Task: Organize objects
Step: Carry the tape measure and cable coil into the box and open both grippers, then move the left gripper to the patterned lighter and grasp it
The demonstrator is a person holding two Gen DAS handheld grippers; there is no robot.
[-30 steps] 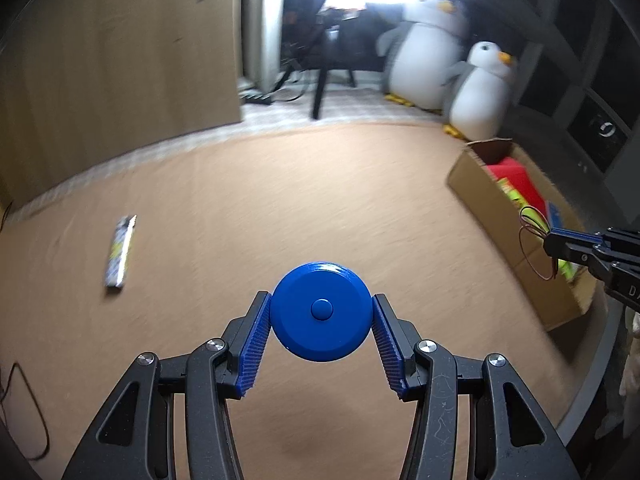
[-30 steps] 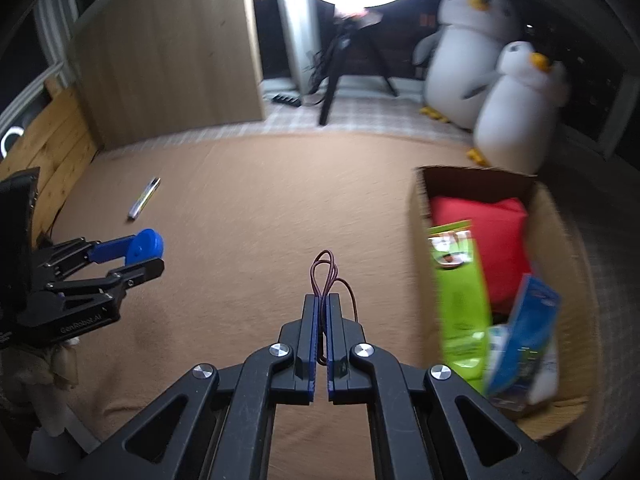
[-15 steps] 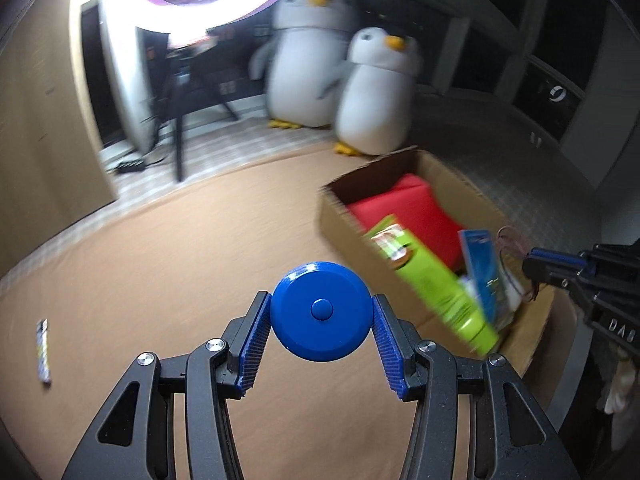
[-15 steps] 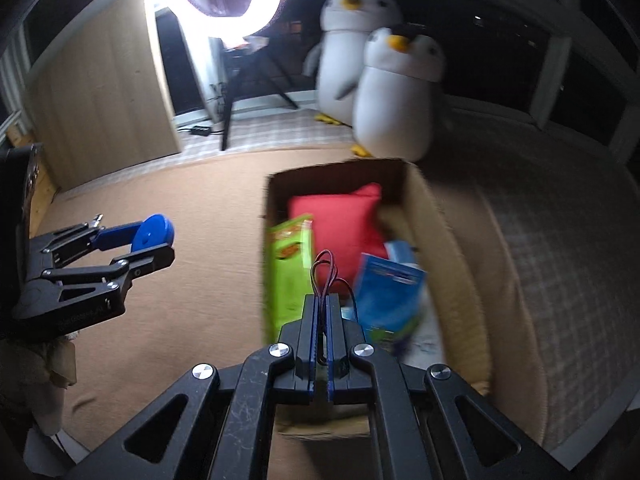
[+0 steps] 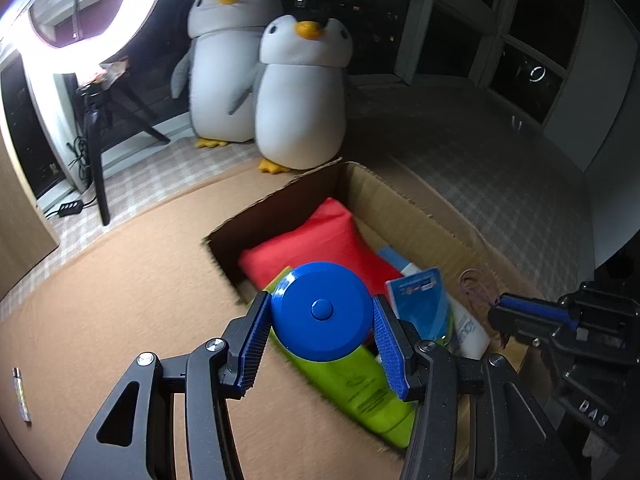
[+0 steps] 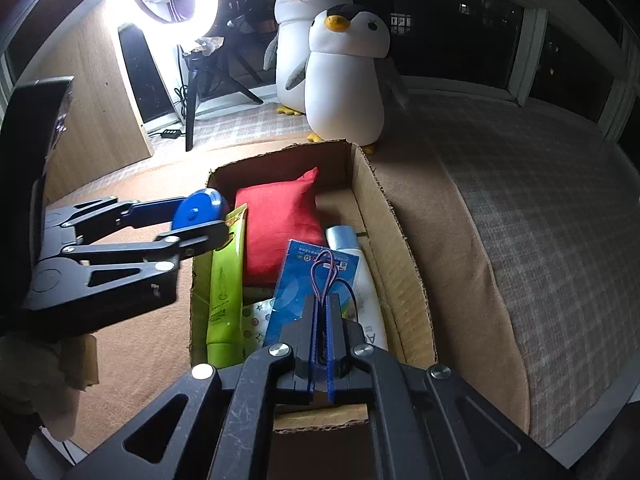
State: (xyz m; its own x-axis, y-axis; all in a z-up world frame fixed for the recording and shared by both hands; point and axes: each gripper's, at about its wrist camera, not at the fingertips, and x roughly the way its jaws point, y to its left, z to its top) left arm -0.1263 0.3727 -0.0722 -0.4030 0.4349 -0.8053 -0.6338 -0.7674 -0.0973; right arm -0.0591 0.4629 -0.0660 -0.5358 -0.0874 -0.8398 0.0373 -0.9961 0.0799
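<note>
Nearest, left gripper (image 5: pixel 320 332), clamped on a round blue disc (image 5: pixel 321 312), one ribbed blue pad against each side of its rim; seen from the right wrist, held over the near-left corner of the cardboard box (image 6: pixel 404 272). Beside it, right gripper (image 6: pixel 322 320), jaws pressed together on a thin loop of dark wire (image 6: pixel 326 270), the loop sticking up past the fingertips and hanging over the near end of the box.

Below both tools, inside the box: a lime-green tube (image 6: pixel 224 276) along the left wall, a blue carded packet (image 6: pixel 298 284) leaning mid-box under the wire, a white tube (image 6: pixel 366 280) along the right wall, a patterned packet with stars (image 6: pixel 254 320) at the near end, partly hidden. Further in, a red cushion (image 6: pixel 280 220) filling most of the far half, its corner tipped toward the far wall.

Left of the box, bare tan mat (image 5: pixel 112 280), with a small stick-shaped wrapped item (image 5: pixel 22 400) near its left edge, well apart from the box.

Beyond the far end of the box, two plush penguins (image 5: pixel 302 100), the nearer one just beside the box's far corner. Furthest back at left, a lit ring light (image 5: pixel 120 12) on a black tripod (image 5: pixel 98 148), and a power strip (image 5: pixel 66 209) on the checked floor covering.
</note>
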